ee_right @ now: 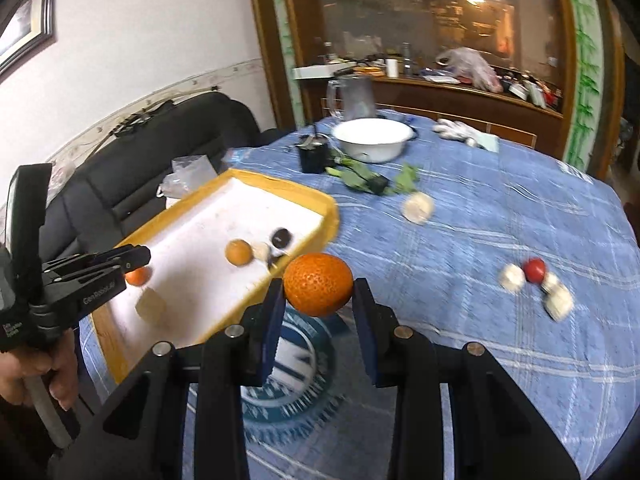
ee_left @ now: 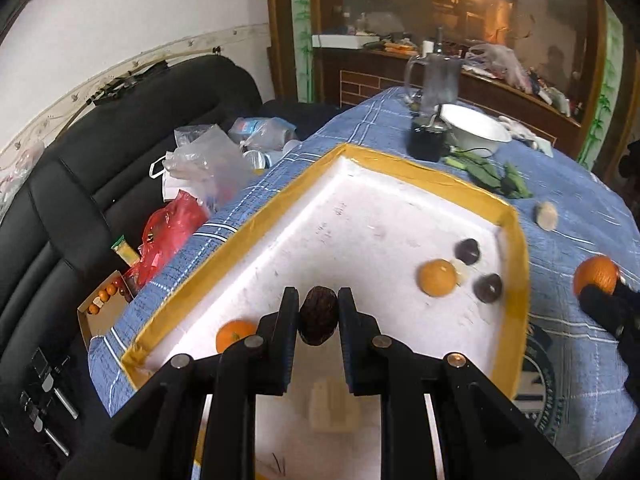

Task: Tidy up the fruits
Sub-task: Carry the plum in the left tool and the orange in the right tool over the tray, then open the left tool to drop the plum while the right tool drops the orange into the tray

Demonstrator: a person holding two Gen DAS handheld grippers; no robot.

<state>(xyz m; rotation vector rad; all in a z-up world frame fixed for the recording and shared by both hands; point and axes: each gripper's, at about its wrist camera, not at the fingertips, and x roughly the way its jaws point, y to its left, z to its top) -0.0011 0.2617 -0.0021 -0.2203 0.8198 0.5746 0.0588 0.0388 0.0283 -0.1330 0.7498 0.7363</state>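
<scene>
1. Left claw [ee_left: 319,312] clamped on dark wrinkled fruit [ee_left: 318,315], held above white tray [ee_left: 516,264] w/ yellow rim.
2. Right claw [ee_right: 318,292] pinching orange [ee_right: 319,283] over desk [ee_right: 500,360], just beside tray's near edge.
3. Inside tray: two oranges, two dark fruits, pale pieces.
4. Lower dark fruit near its likes, approx. by dark pair [ee_left: 468,250], before loosening grip.
5. Bring orange over rim, set by orange [ee_left: 437,277]; release low so no rolling.
6. Red fruit [ee_right: 535,269] + pale bits left on desk.

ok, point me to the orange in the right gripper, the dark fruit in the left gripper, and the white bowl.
orange [ee_right: 319,284]: right wrist view, centre of peel.
dark fruit [ee_left: 318,315]: left wrist view, middle of wrinkled skin.
white bowl [ee_right: 373,147]: right wrist view, front outer wall.
</scene>
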